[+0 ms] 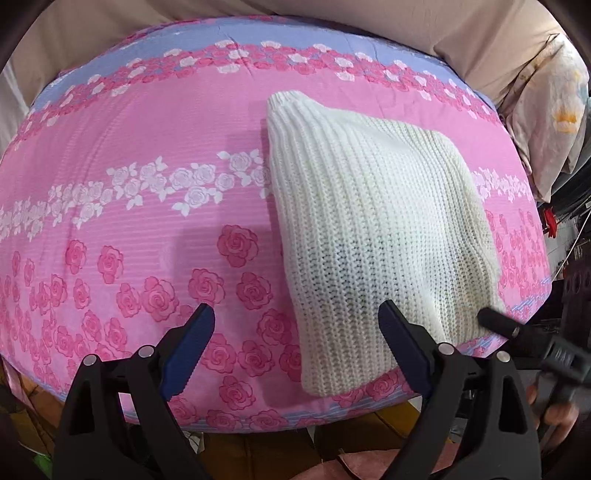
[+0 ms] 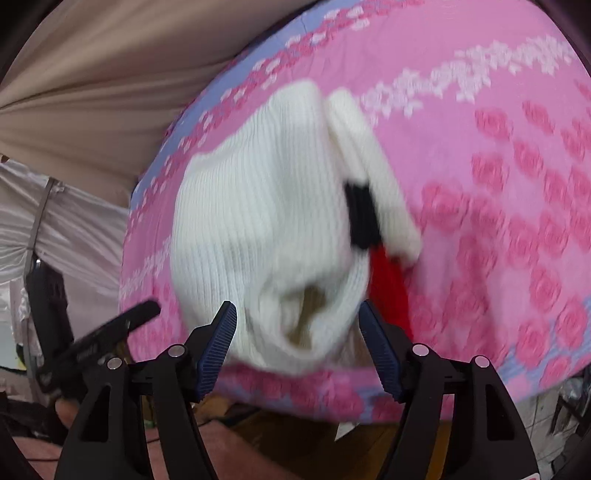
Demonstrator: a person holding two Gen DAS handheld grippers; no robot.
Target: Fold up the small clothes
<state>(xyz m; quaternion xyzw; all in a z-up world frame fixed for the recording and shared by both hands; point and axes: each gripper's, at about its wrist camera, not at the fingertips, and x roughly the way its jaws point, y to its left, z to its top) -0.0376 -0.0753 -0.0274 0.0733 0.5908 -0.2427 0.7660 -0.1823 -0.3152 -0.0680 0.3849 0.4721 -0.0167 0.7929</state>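
Note:
A white knitted garment (image 1: 373, 229) lies folded on a pink rose-print bedspread (image 1: 129, 184), right of centre and reaching the near edge. My left gripper (image 1: 297, 325) is open and empty, its right finger over the garment's near left edge. In the right wrist view the same white garment (image 2: 266, 229) shows blurred, with an open hem facing me, a black patch (image 2: 364, 216) and a red part (image 2: 388, 284) at its right side. My right gripper (image 2: 297, 321) is open and empty, hovering at the hem. It also shows in the left wrist view (image 1: 495, 321).
Beige cloth (image 1: 406, 26) lies behind the bed. A printed pillow (image 1: 550, 122) sits at the far right. The bed's near edge (image 1: 258, 421) drops to a wooden floor. A dark stand (image 2: 48, 295) and white drapes are left of the bed in the right wrist view.

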